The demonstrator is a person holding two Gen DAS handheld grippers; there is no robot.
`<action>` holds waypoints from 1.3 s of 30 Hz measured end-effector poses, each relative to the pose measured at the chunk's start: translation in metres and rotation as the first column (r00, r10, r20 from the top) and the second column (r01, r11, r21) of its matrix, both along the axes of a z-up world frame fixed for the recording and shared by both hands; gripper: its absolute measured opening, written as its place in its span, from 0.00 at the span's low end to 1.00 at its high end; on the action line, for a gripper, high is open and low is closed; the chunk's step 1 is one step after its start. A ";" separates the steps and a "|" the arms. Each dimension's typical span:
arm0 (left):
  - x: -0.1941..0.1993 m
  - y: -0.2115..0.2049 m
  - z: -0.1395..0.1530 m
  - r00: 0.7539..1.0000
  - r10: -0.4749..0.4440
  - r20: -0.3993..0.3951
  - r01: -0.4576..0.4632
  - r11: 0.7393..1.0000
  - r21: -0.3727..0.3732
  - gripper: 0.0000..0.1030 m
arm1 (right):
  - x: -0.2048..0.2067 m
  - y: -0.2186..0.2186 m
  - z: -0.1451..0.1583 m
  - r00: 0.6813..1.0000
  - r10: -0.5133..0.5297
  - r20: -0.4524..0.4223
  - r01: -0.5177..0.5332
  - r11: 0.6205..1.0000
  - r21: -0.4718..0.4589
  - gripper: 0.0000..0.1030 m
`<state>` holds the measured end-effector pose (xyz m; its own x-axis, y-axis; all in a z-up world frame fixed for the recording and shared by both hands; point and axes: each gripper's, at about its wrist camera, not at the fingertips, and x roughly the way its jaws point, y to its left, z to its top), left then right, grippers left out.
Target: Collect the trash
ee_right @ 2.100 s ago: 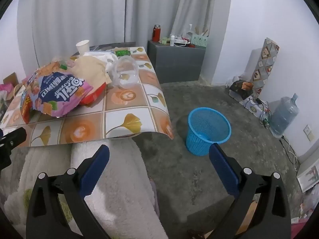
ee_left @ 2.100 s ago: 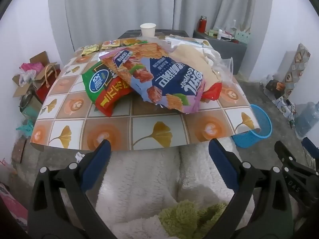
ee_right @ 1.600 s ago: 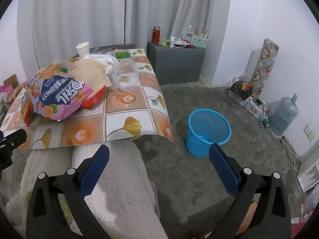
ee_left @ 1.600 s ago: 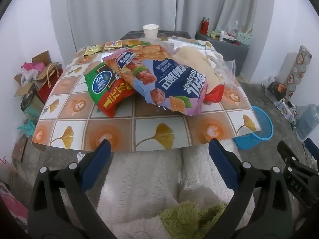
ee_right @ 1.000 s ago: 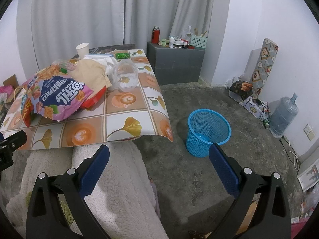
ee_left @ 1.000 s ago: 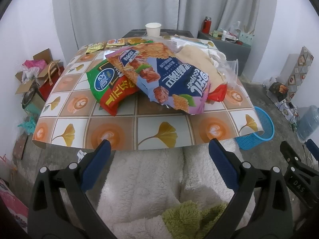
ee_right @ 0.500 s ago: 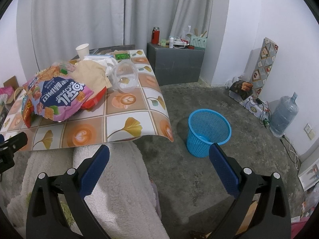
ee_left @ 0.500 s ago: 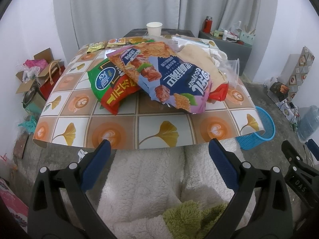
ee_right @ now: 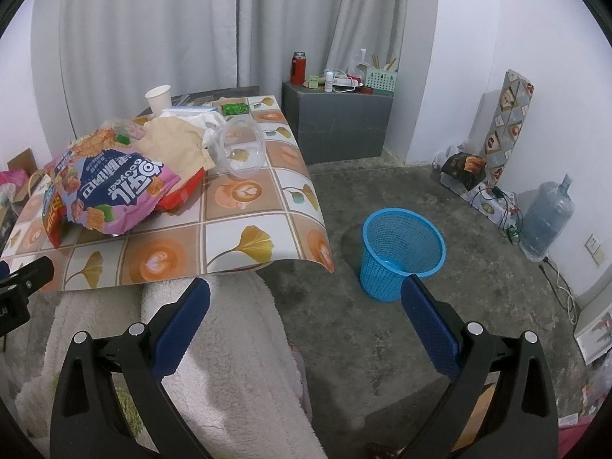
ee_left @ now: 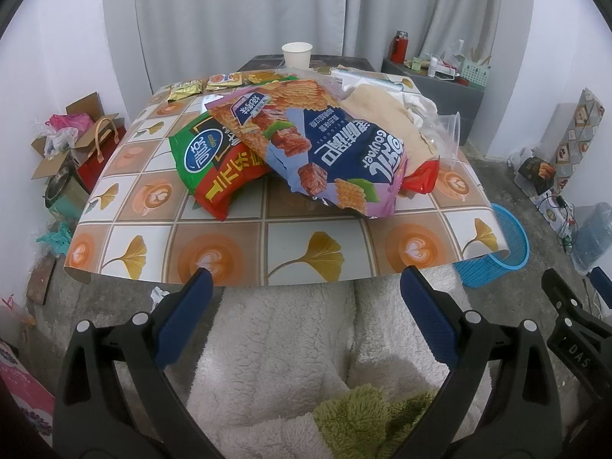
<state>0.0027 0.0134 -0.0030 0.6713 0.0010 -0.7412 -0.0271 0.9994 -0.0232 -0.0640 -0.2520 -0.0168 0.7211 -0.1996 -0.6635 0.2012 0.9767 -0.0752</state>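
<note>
Trash lies heaped on the table (ee_left: 298,252) ahead of your left gripper (ee_left: 304,287): purple snack bag (ee_left: 336,153) atop green-red bag (ee_left: 214,164). Blue basket (ee_right: 401,252) stands on the floor just beyond your right gripper (ee_right: 306,298). Both jaws spread, empty.

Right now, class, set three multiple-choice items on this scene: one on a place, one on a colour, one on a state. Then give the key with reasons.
1. Where does the waste basket stand?
A. on the table
B. on the floor beside the table
C. on the grey cabinet

2. What colour is the paper cup?
A. white
B. red
C. green

3. How do the jaws of the right gripper stand?
A. shut on a wrapper
B. shut on nothing
C. open, holding nothing

Key: B, the basket sits on concrete by the table corner; A, the cup is plain white; C, the blue pads stand wide apart with only floor between.
</note>
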 end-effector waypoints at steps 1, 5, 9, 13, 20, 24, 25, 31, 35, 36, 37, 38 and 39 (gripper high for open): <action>0.000 0.000 0.000 1.000 -0.001 0.000 0.001 1.000 0.000 0.92 | 0.000 0.000 0.000 1.000 0.000 0.000 0.000 1.000 0.000 0.95; 0.000 0.000 0.000 1.000 0.000 -0.001 0.000 1.000 0.001 0.92 | 0.000 -0.001 0.000 1.000 -0.001 0.000 0.001 1.000 0.002 0.95; 0.000 0.000 0.000 1.000 0.000 -0.001 0.000 1.000 0.000 0.92 | 0.000 -0.001 0.000 1.000 0.000 0.001 0.000 1.000 0.003 0.95; 0.000 -0.001 0.000 1.000 -0.001 -0.002 0.001 1.000 0.001 0.92 | 0.000 -0.002 0.001 1.000 0.001 0.002 -0.001 1.000 0.003 0.95; 0.000 0.000 -0.001 1.000 0.000 -0.002 0.000 1.000 0.000 0.92 | 0.002 0.001 0.003 1.000 0.002 0.001 -0.002 1.000 0.003 0.95; 0.000 0.002 -0.002 1.000 -0.001 -0.004 0.001 1.000 -0.001 0.92 | 0.002 0.000 0.003 1.000 0.002 0.002 -0.002 1.000 0.005 0.95; 0.000 0.002 -0.002 1.000 -0.001 -0.004 0.001 1.000 -0.001 0.92 | 0.002 0.000 0.003 1.000 0.002 0.002 -0.002 1.000 0.006 0.95; -0.002 0.005 -0.004 1.000 -0.001 -0.006 0.001 1.000 -0.005 0.92 | 0.005 0.005 0.011 1.000 0.008 0.009 -0.008 1.000 0.008 0.94; -0.003 0.010 -0.007 1.000 -0.006 -0.005 0.006 1.000 -0.025 0.92 | 0.007 0.010 0.011 1.000 0.011 0.029 -0.012 1.000 0.014 0.95; -0.001 0.011 -0.008 1.000 -0.009 -0.005 0.009 0.999 -0.033 0.92 | 0.005 0.009 0.010 0.999 0.011 0.035 -0.011 1.000 0.016 0.95; 0.001 0.011 -0.008 1.000 -0.015 -0.004 0.014 0.999 -0.042 0.92 | 0.006 0.010 0.009 0.999 0.012 0.040 -0.013 1.000 0.019 0.95; 0.000 0.012 -0.008 1.000 -0.018 0.001 0.018 0.999 -0.049 0.92 | 0.007 0.010 0.008 0.999 0.013 0.044 -0.014 1.000 0.023 0.95; 0.002 0.012 -0.006 1.000 -0.022 0.010 0.023 0.998 -0.058 0.92 | 0.006 0.006 0.007 0.999 0.013 0.050 -0.014 0.999 0.029 0.95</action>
<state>0.0046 0.0258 -0.0095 0.6777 -0.0572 -0.7331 -0.0040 0.9967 -0.0815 -0.0582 -0.2457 -0.0096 0.7557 -0.1703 -0.6323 0.1907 0.9810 -0.0363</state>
